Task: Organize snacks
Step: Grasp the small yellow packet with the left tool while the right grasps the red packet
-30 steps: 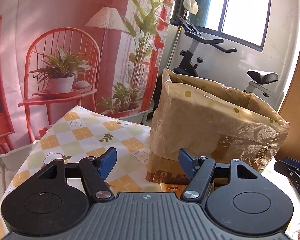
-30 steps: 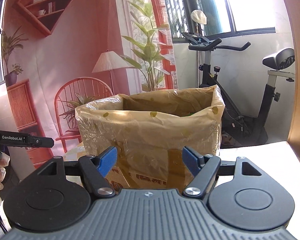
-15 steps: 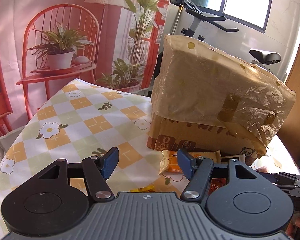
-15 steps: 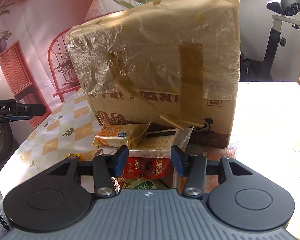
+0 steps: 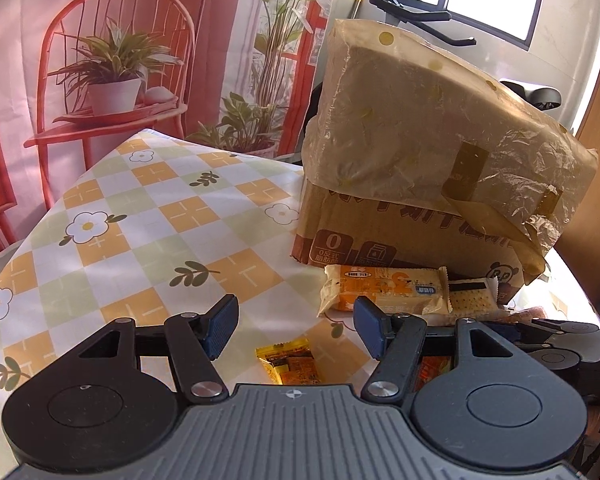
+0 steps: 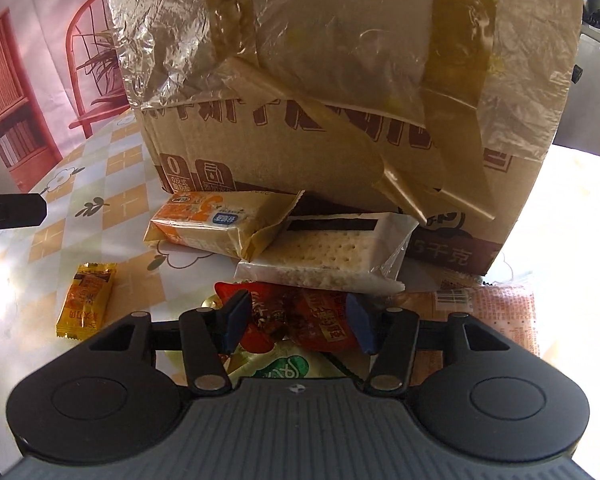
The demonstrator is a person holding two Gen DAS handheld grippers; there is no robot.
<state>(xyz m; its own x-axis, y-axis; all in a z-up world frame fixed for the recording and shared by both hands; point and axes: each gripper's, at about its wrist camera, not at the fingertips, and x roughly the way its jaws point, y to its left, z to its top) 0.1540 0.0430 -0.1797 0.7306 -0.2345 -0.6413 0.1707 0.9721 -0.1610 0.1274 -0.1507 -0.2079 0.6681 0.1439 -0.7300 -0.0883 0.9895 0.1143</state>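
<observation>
Our right gripper (image 6: 296,322) has its jaws partly open, and they have just been opening a little; the red snack packet (image 6: 304,318) lies between the blue pads, which straddle it but do not visibly press on it. Our left gripper (image 5: 296,328) is also about half open and holds nothing, with a small yellow candy packet (image 5: 290,366) on the cloth just below the gap.

From the red packet, the white cracker pack (image 6: 328,252) lies at twelve o'clock and touches it; the orange biscuit pack (image 6: 216,222) sits at eleven, its end resting over the crackers. A pink packet (image 6: 500,312) lies at three, and a green-labelled one (image 6: 286,368) at six, half hidden under the tool. All crowd against the foot of the cardboard box (image 6: 300,152) lined with a bag, on the checked tablecloth (image 5: 140,220).

We judge the red packet light, soft and slick, likely to crumple and slide. We would pinch it across its filled middle, not the flat sealed ends. The crackers look brittle, so they need a gentle squeeze.
</observation>
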